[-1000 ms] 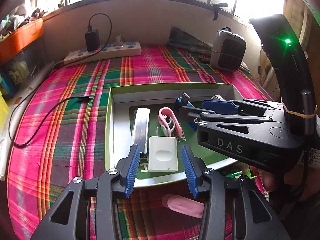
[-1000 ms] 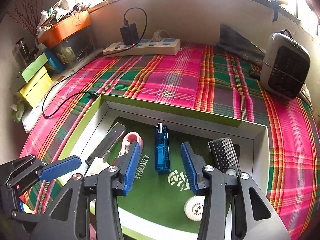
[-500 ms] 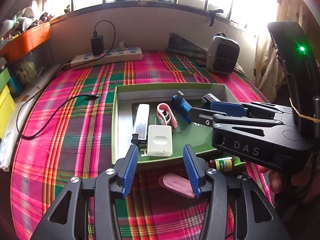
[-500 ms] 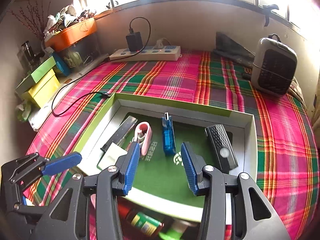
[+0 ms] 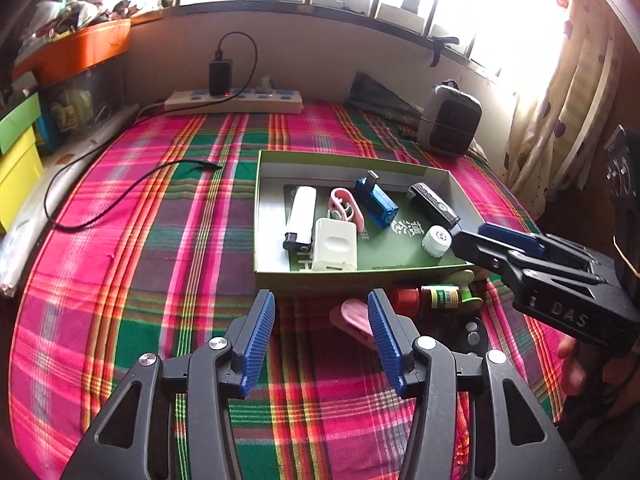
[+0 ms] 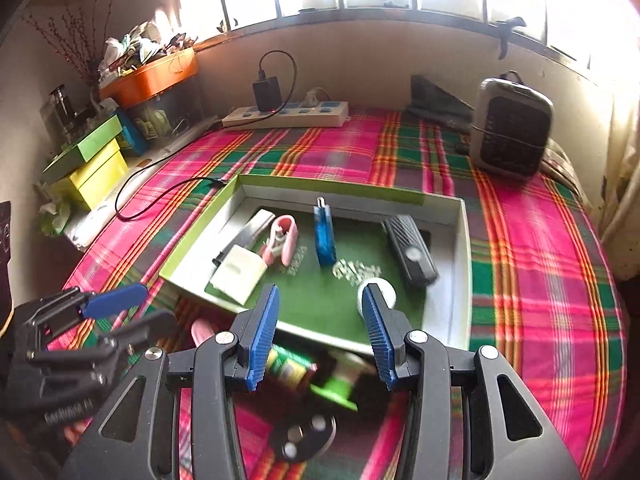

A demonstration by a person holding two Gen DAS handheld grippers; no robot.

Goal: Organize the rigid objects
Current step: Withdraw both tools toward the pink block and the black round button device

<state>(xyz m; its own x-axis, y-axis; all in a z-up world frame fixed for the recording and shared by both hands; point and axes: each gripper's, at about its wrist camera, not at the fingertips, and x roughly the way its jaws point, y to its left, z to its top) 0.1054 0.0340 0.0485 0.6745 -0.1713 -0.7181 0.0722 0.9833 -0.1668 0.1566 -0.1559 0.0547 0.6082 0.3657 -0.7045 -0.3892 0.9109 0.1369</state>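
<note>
A green box [image 5: 352, 276] on the plaid cloth holds a white charger [image 5: 334, 246], a white lighter [image 5: 300, 220], a pink clip [image 5: 346, 208], a blue USB stick [image 5: 378, 204], a black remote-like bar [image 5: 434, 204] and a white cap [image 5: 436, 240]. In front of the box lie a pink piece [image 5: 354, 318] and small bottles [image 5: 440, 296]. My left gripper [image 5: 320, 340] hovers before the box, its jaws opening with nothing between them. My right gripper [image 6: 320, 336] stands open and empty over the box's near wall [image 6: 304, 330], above a small bottle [image 6: 290, 366].
A power strip [image 5: 234, 102] with a black adapter sits at the back wall, and a grey heater [image 5: 448, 122] at the back right. A black cable [image 5: 120, 196] trails over the cloth at left. Yellow and green boxes [image 6: 92, 160] stack at the left edge. A black disc [image 6: 304, 436] lies near me.
Both grippers have drawn back from the box toward the near edge. The left jaws have widened away from the white charger, which stays in the box. Bottles before the box came into view.
</note>
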